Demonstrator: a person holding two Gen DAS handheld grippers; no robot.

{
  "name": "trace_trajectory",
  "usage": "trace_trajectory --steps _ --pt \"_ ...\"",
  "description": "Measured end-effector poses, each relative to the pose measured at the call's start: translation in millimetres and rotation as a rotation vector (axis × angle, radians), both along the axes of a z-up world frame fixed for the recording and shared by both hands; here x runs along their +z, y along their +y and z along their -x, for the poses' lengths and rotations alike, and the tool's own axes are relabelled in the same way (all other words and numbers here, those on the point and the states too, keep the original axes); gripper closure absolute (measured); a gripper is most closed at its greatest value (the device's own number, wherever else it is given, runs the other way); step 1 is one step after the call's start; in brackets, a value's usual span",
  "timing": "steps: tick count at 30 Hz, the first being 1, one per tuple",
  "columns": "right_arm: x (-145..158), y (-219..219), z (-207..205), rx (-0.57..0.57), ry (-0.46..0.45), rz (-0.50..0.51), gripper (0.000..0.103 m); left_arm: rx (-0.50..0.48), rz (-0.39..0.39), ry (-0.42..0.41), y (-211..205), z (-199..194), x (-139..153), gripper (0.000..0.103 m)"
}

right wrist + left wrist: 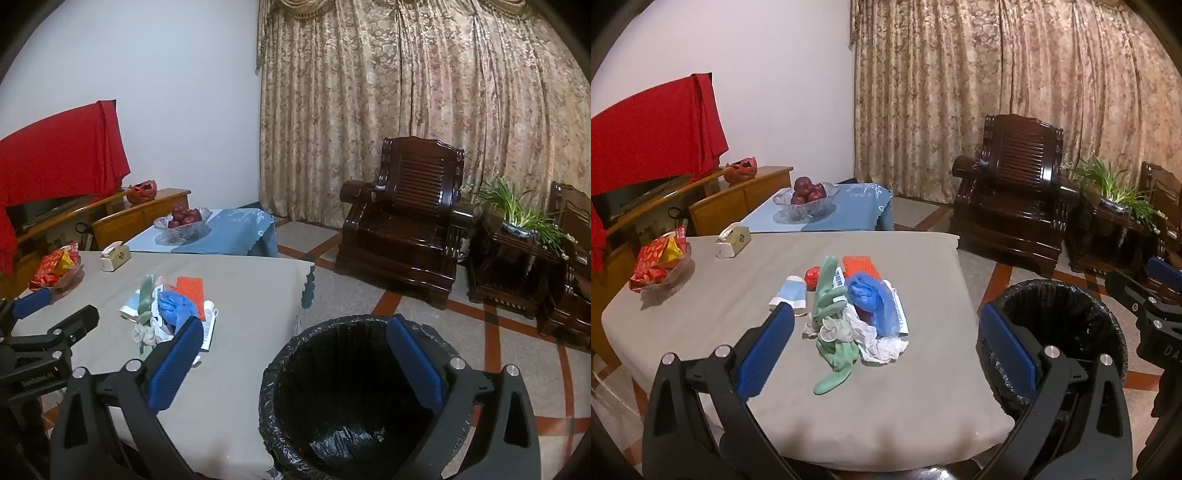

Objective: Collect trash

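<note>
So the big thing here is the table with a grey cloth over it, and everything else I'll place off that. Past its far edge there's a smaller table with a blue cloth and a glass bowl of red fruit on it. Off the table's right side, down on the floor, sits the trash bin lined with a black bag, just beside the table's near right corner. Further right of that is a dark wooden armchair.

The trash pile is lying roughly in the middle of the table: a green rubber glove, a blue plastic bag, crumpled white paper, an orange pad, and a small blue and white packet. A tissue box and a dish of red snack packets sit toward the table's far left.

The left gripper hovers over the table's near edge, jaws spread wide, nothing in them. The right gripper hangs above the bin, also wide apart and empty.
</note>
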State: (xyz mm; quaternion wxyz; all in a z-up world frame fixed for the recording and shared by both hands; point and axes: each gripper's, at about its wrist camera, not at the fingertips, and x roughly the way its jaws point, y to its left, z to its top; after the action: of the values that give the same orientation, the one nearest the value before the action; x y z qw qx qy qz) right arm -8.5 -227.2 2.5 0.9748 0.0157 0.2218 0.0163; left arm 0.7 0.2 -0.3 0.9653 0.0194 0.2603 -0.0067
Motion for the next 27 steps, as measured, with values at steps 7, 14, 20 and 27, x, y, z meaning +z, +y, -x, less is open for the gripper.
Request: trace_trajectory --steps 7,14,20,27 --pt "-0.7 0.6 0.0 0.000 0.000 0.002 0.006 0.004 0.003 -0.006 0.0 -0.3 0.4 0.005" --pt "0.8 -0.8 0.9 -0.003 0.001 -0.001 0.006 0.005 0.000 -0.011 -1.9 1.2 1.0 0.005" --pt "-0.3 0.7 -0.2 0.000 0.003 0.001 0.006 0.005 0.002 -0.008 -1.0 0.8 1.1 0.005" --pt "0.1 1.1 -1.2 -0.001 0.005 0.002 0.006 0.004 -0.001 -0.008 -1.8 0.9 1.3 0.005"
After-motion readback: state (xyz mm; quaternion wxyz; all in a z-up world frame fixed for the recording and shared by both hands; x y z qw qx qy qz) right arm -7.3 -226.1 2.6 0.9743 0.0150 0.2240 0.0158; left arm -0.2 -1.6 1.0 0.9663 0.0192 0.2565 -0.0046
